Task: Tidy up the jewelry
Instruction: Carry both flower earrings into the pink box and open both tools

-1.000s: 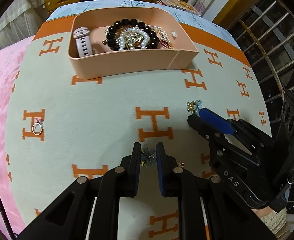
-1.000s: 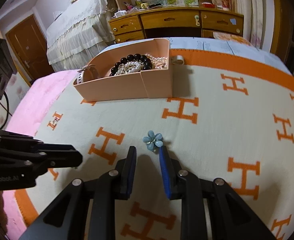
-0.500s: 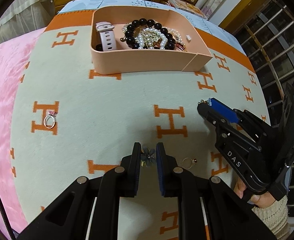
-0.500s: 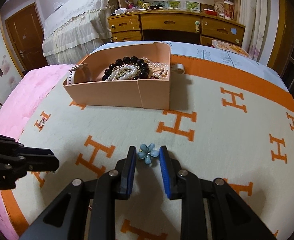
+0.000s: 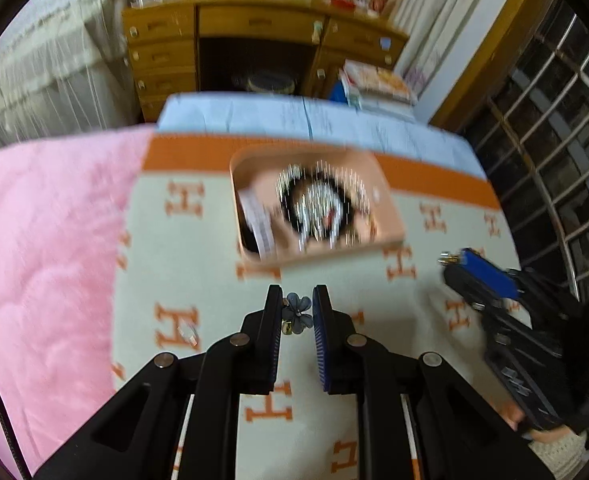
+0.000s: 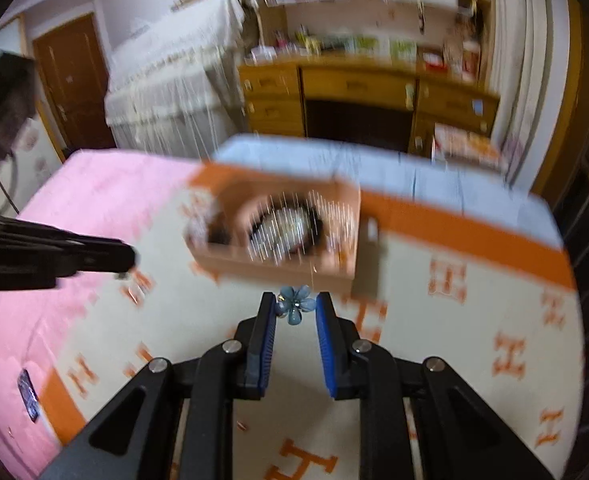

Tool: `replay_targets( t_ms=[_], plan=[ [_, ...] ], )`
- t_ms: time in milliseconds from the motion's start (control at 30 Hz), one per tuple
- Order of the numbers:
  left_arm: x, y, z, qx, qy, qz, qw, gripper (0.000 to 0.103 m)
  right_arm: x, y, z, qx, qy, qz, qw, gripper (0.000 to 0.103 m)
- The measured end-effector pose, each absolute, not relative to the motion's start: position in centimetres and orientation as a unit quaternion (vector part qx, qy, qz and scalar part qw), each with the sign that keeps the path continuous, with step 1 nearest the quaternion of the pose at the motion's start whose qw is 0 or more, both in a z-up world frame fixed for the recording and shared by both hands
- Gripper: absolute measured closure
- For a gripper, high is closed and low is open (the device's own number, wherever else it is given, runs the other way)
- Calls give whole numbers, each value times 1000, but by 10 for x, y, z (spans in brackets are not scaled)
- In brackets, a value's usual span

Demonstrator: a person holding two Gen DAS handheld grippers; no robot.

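Colours on the bed

Cream blanket [image 5: 198, 256] with orange H motifs and orange border; pink quilt [image 5: 42, 240]; peach box [image 5: 390, 216]; dusky blue flower earring [image 5: 297, 309]; pale blue flower earring [image 6: 294, 305]; honey-brown wooden dresser [image 6: 358, 88]; black grippers, blue pads [image 6: 323, 344].

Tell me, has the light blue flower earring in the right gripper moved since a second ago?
Yes. The light blue flower earring, which lay on the H-patterned blanket, is now lifted off it between the right gripper jaws, nearer the peach jewelry box in the right wrist view.
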State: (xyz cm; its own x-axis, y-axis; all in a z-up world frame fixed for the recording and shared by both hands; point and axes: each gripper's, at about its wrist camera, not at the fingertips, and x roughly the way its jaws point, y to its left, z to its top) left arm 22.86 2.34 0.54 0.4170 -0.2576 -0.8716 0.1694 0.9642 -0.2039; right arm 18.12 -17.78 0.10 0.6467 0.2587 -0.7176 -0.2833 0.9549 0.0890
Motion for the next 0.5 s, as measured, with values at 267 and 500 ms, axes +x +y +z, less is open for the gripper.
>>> replay_targets(
  t_ms=[267,500],
  plan=[
    [276,25,45,-48,488,-93,867,90,229,-166,77,50,346,175,920,82],
    [314,20,-8,-70,520,-93,846,90,305,-153,19,135,424,180,877,82]
  ],
)
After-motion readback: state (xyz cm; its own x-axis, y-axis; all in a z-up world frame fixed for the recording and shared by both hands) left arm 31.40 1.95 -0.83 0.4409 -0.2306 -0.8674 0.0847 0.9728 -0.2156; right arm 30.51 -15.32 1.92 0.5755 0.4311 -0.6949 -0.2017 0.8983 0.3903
